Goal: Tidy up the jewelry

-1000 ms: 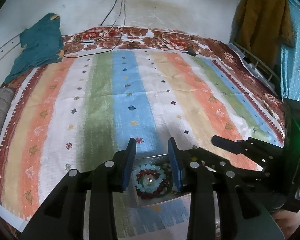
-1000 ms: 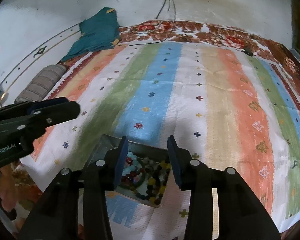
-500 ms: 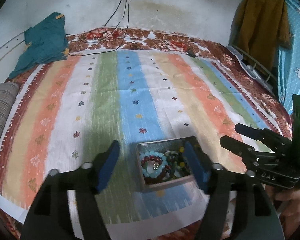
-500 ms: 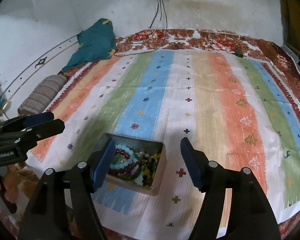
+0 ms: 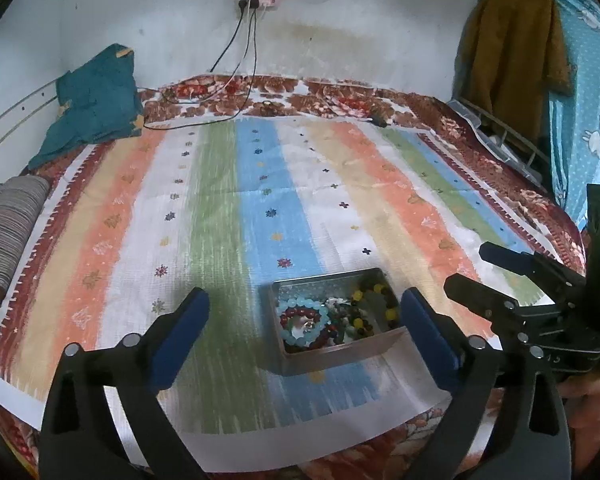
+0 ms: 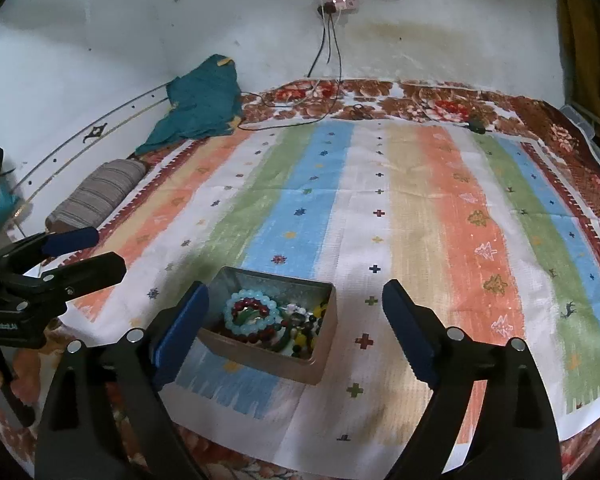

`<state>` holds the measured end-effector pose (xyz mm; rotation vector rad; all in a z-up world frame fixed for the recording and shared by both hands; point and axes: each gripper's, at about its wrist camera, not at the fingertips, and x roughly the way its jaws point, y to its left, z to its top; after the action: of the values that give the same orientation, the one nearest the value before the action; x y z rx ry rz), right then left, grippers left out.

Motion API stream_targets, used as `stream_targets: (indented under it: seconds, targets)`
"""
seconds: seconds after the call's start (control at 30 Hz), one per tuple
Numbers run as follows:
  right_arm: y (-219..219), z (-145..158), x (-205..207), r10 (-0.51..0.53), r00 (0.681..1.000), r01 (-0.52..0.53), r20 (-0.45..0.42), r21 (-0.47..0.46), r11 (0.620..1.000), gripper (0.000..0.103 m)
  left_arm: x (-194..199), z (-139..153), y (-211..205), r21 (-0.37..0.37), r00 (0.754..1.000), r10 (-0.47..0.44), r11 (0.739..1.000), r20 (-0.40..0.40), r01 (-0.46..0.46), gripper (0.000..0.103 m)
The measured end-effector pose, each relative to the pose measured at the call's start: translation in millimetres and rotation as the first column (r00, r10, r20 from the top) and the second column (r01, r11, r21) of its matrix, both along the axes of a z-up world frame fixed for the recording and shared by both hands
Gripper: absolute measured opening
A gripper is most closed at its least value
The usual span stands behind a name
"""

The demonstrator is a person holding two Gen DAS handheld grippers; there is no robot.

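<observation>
A small metal tin (image 5: 342, 354) sits on the near part of a striped cloth (image 5: 260, 200) spread over a bed; the tin lies on the blue stripe close to the cloth's near edge, and it is open at the top. Inside it a ring of pale blue beads (image 5: 300, 304) lies toward the left side, with a ring of dark red beads (image 5: 298, 314) nested inside it; yellow and dark beads (image 5: 374, 300) fill the right side in a loose heap; single pieces in that heap are too small to tell apart.

The left tool (image 5: 304, 320) is spread wide with nothing between its 2 blue-padded fingers; in the left wrist view the tin lies between the 2 fingertips, nearer the right one, and whether either pad touches it cannot be told. The right tool (image 6: 296, 322) is also spread wide and holds nothing; in its own view the tin lies between its fingertips, close against the left pad. Each tool shows at the edge of the other's view: the right tool (image 5: 512, 280) to the right of the tin, the left tool (image 6: 72, 256) to the left of it.

At the far left of the bed lies a teal cloth (image 5: 96, 96), with a striped bolster (image 5: 10, 224) nearer along the left edge; black cables (image 5: 236, 80) run from a wall socket (image 5: 260, 0) down onto the far end of the bed.
</observation>
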<state>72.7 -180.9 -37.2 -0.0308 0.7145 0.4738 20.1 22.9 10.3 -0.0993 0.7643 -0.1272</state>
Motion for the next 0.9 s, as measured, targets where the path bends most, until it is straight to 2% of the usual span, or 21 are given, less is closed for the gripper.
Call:
stream_targets:
  seconds: [0.2,0.53,0.9]
  targets:
    - [-5,3,-14,0.012,1.0,-0.012,0.02,0.021,1.0,0.096,-11,-1,-10,0.034,1.0,-0.001,0.999,0.016,0.0,0.097]
    - [-11,6,-28,0.016,0.999,-0.018,0.042,0.033,0.999,0.096,-23,0,-11,0.016,1.0,0.005,1.0,0.031,-0.005,0.098]
    - [-12,7,-30,0.016,0.999,-0.018,0.05,0.042,0.999,0.097,-23,-2,-14,0.042,0.999,0.004,0.999,0.033,-0.005,0.098]
